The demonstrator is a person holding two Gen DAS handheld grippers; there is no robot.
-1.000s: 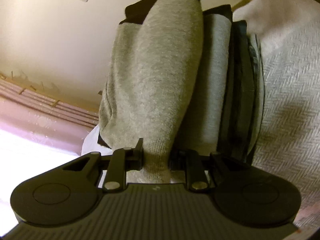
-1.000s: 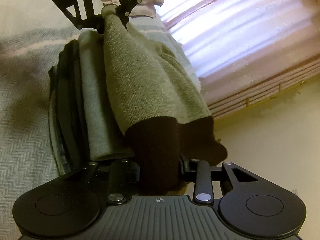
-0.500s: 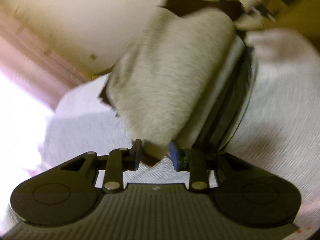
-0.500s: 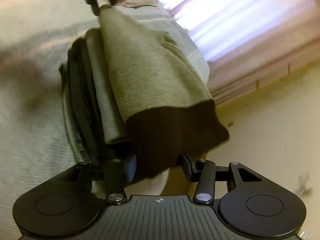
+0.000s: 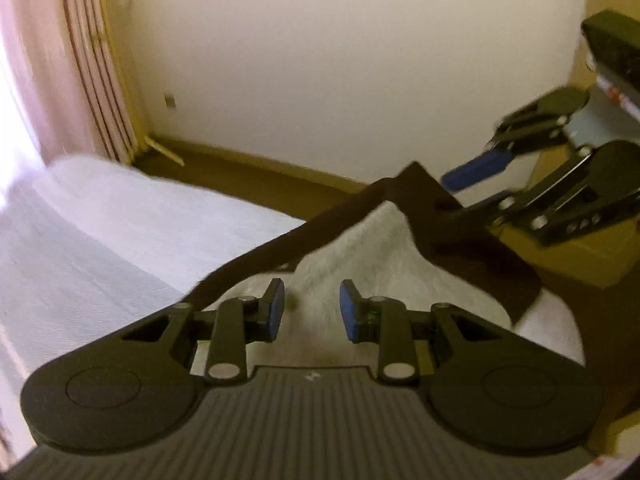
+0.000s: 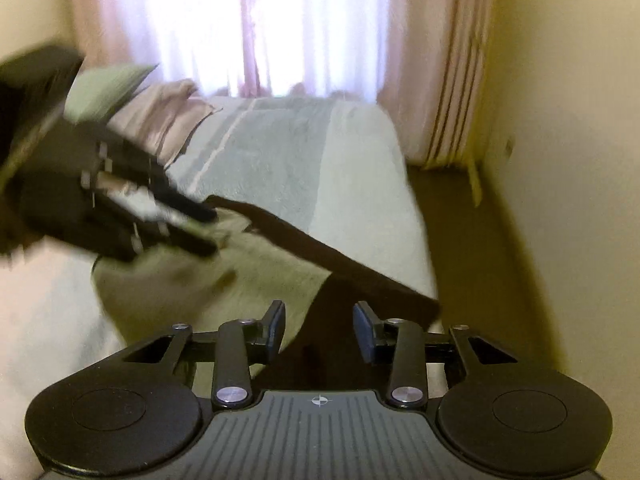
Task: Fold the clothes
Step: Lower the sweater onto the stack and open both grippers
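A grey knit garment (image 5: 380, 248) with a dark brown band (image 5: 480, 264) lies on the white bed cover (image 5: 100, 240). My left gripper (image 5: 312, 314) stands open just above its grey part, blue pads apart with nothing between them. The band rises to a peak beside my right gripper (image 5: 468, 190), which shows blurred at the right. In the right wrist view the right gripper (image 6: 320, 330) is open over the brown band (image 6: 340, 264), and the grey part (image 6: 224, 280) spreads to the left. The left gripper (image 6: 212, 232), blurred, hovers over the garment's far end.
The bed (image 6: 312, 160) runs toward a bright window with pink curtains (image 6: 440, 80). Pillows (image 6: 160, 120) lie at its far left. A dark floor strip (image 6: 480, 260) separates the bed's right edge from the cream wall (image 5: 320, 80).
Both grippers have opened and let go of the garment, which they held stretched between them. Both have swung from looking down at the clothes pile to looking across the bed.
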